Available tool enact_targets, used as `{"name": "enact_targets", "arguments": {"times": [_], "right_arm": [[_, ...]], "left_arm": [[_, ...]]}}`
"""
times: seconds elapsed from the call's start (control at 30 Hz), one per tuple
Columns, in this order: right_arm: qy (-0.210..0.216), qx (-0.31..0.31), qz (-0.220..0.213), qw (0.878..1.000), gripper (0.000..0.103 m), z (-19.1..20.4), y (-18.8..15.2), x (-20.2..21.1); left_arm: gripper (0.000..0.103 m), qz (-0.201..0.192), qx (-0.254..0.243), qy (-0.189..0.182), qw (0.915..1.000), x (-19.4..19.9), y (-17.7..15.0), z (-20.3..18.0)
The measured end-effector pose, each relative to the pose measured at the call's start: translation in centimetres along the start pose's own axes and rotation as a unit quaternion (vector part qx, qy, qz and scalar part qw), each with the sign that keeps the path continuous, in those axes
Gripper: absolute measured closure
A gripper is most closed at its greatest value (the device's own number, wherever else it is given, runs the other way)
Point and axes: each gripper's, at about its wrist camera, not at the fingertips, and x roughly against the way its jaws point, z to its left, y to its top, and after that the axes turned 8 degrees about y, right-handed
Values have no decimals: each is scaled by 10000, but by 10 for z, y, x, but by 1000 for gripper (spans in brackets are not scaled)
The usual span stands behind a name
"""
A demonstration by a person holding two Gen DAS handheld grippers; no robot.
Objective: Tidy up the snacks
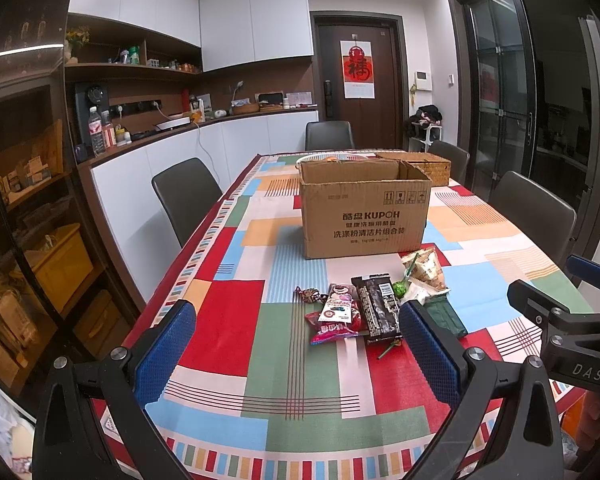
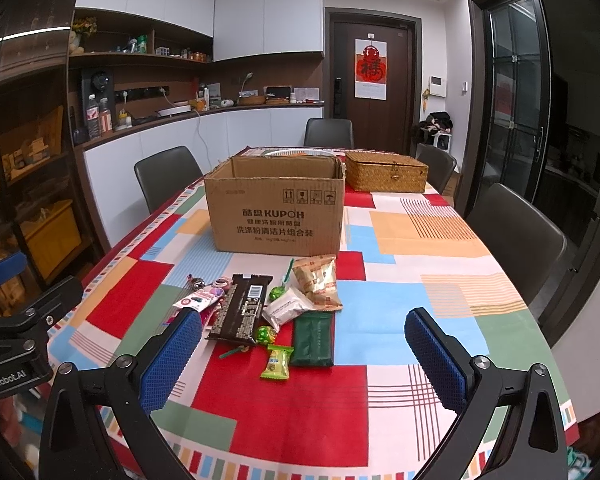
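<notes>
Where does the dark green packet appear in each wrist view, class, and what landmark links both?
Left wrist: dark green packet right of centre, partly behind the left gripper's right finger.
Right wrist: centre, fully visible.
Shared landmark: cardboard box beyond the snacks.

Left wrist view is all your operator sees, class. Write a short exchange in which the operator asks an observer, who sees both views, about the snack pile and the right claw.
Operator: My left claw hides part of the snacks. What is behind its right finger?
Observer: A small yellow-green packet lies flat on the tablecloth, at the near edge of the pile, just left of the dark green pack.
Operator: I see only the side of the right claw. Is it open?
Observer: Yes, the right claw is wide open, with nothing gripped between its fingers.
</notes>
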Motion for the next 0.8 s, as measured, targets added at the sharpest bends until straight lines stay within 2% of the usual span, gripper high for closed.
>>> {"name": "enact_targets", "arguments": {"times": [0.27, 0.43, 0.63, 0.8], "right_arm": [[2, -37, 68, 10000, 0, -5, -2, -5], [47, -108, 188, 9998, 0, -10, -4, -14], [47, -138, 364, 9992, 1, -20, -7, -31], [62, -129, 547, 9984, 10, -29, -8, -50]], "left_arm": [[0, 92, -65, -70, 9999, -6, -4, -4], [1, 179, -182, -239, 9994, -15, -4, -10], [12, 235, -348, -398, 9983, -32, -1, -26], [23, 346, -426, -552, 9970, -52, 4, -40]]}}
